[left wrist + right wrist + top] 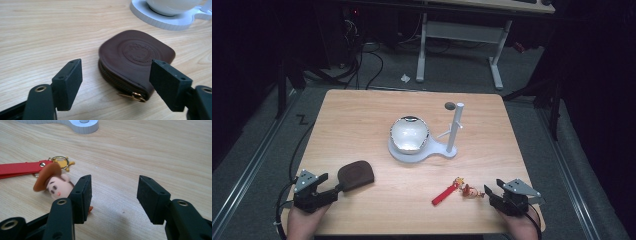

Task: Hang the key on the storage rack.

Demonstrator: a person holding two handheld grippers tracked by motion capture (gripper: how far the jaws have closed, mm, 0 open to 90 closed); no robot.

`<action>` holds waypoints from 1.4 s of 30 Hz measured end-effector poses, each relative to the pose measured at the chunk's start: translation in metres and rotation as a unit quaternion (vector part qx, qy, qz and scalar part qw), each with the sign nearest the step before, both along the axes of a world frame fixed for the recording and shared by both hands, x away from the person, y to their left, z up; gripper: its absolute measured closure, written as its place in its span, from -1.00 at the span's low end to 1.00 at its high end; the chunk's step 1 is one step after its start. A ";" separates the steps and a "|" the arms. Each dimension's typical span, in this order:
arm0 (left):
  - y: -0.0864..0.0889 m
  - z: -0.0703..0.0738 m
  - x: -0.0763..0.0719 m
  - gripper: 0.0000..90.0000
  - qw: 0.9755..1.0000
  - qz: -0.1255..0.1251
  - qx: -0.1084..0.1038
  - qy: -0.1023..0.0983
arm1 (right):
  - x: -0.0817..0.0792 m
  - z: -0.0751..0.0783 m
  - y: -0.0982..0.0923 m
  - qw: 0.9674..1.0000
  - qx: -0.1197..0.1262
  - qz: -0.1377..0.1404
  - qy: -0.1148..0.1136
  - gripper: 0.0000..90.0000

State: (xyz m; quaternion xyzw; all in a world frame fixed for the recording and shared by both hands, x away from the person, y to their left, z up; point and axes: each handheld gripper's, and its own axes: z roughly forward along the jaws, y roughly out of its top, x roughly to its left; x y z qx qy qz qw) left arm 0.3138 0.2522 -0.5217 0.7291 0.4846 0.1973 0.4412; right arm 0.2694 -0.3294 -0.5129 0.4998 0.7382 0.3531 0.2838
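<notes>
The left gripper (333, 190) rests on the wooden surface (362, 125) at its near left corner, jaws released and spread, the brown leather zip pouch (136, 61) lying just ahead of them, untouched. The right gripper (113, 195) sits at the near right, its 2 jaws apart with bare wood between them; a cowboy figure keychain (53, 183) on a red strap (18, 168) lies just beside its left jaw
</notes>
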 end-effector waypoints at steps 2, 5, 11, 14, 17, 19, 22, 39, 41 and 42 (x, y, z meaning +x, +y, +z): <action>-0.001 -0.003 0.001 -0.40 1.000 -0.001 -0.004 0.006 | -0.001 -0.001 -0.001 1.000 0.001 0.000 -0.002 0.04; -0.002 -0.005 0.003 -0.40 1.000 -0.001 0.000 0.010 | -0.002 -0.001 -0.004 1.000 0.007 0.000 0.000 0.04; 0.002 -0.006 0.003 -0.41 1.000 0.009 -0.014 0.011 | 0.000 -0.002 -0.008 1.000 0.010 -0.003 -0.005 0.04; 0.004 -0.007 0.003 -0.41 1.000 0.009 -0.019 0.013 | 0.001 -0.002 -0.009 1.000 0.015 -0.005 -0.003 0.04; 0.005 -0.006 0.002 -0.41 1.000 0.008 -0.022 0.008 | 0.001 -0.003 -0.009 1.000 0.013 -0.004 -0.007 0.04; 0.004 -0.004 0.000 -0.38 1.000 0.005 -0.019 0.005 | 0.000 -0.002 -0.009 1.000 0.016 -0.003 -0.010 0.04; 0.001 -0.003 -0.001 -0.35 1.000 0.005 -0.007 0.003 | -0.001 -0.001 -0.007 1.000 0.014 -0.002 -0.010 0.04; -0.003 -0.004 -0.001 -0.30 1.000 -0.020 -0.018 -0.006 | 0.003 0.001 0.002 0.999 -0.015 0.017 0.029 -0.05; -0.002 -0.004 -0.001 -0.30 1.000 -0.021 -0.020 -0.005 | 0.003 0.001 0.003 0.999 -0.019 0.019 0.035 -0.05; -0.001 -0.003 -0.001 -0.30 1.000 -0.020 -0.022 -0.006 | 0.003 0.001 0.004 0.999 -0.019 0.021 0.042 -0.06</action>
